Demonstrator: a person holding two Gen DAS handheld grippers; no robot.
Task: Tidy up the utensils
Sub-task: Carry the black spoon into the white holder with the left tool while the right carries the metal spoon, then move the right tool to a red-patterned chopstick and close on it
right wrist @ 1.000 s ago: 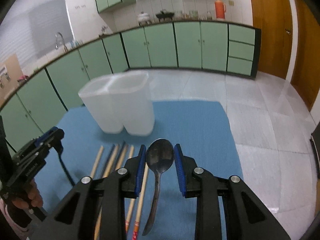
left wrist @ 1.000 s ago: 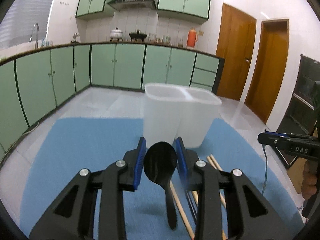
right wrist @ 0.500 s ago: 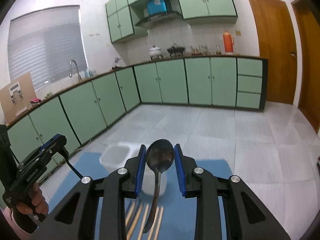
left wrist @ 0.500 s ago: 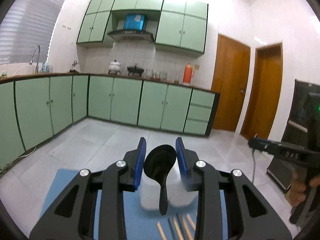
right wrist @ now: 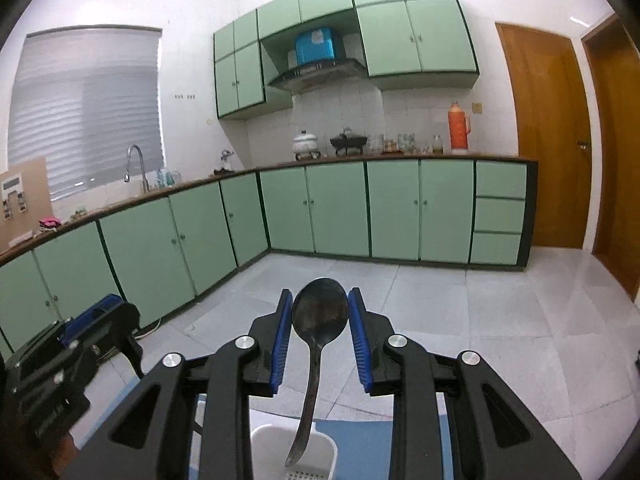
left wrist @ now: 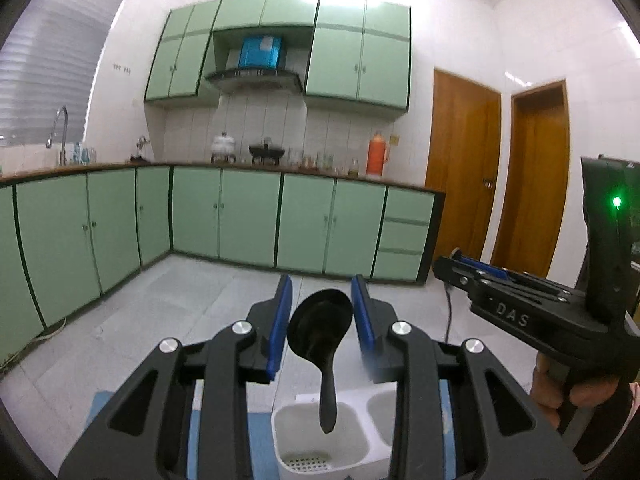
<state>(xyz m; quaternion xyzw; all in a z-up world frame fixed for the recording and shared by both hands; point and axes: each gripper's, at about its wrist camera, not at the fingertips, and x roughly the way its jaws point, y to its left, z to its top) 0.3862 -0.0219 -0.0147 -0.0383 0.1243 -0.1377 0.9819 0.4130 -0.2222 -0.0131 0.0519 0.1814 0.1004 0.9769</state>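
Left gripper (left wrist: pixel 320 314) pinches a black spoon (left wrist: pixel 320 324) by the bowl, blue pads partly closed on its edges, handle hanging down toward 6 o'clock over the holder. Right gripper (right wrist: pixel 320 314) same deal: dark metal spoon (right wrist: pixel 319 316) clamped by the bowl between the pads, handle dangling to 6 o'clock, tip over the holder's perforated bottom.

White holder (left wrist: pixel 280 432) sits at 6 o'clock in the left view, two compartments; black spoon's handle tip hangs above the left one, whether it's inside the rim can't be told. Right compartment mostly hidden behind the gripper's right finger. In the right view only one compartment shows (right wrist: pixel 262 440), the rest blocked by the gripper body and cut off by the frame bottom.

Blue mat (left wrist: pixel 256 440) visible only in slivers between the gripper arms; its extent is hidden. Anything lying on it near the holder is out of sight.

In the left view the other gripper shows side-on at 3 o'clock, green light on its body, a hand (left wrist: pixel 560 388) on the grip, partly cut at the edge. In the right view the other gripper is at 8 o'clock, blurred, hand barely visible in the dark corner.

Room: kitchen, pale tiled floor (right wrist: pixel 480 312), green cabinets (right wrist: pixel 340 208) below and above, range hood with blue box on top, orange thermos (right wrist: pixel 458 126), pots and jars on the counter, small and soft. Faucet (right wrist: pixel 136 164) at 9 o'clock, window blinds behind it. Wooden doors (left wrist: pixel 460 168) at 3 o'clock.
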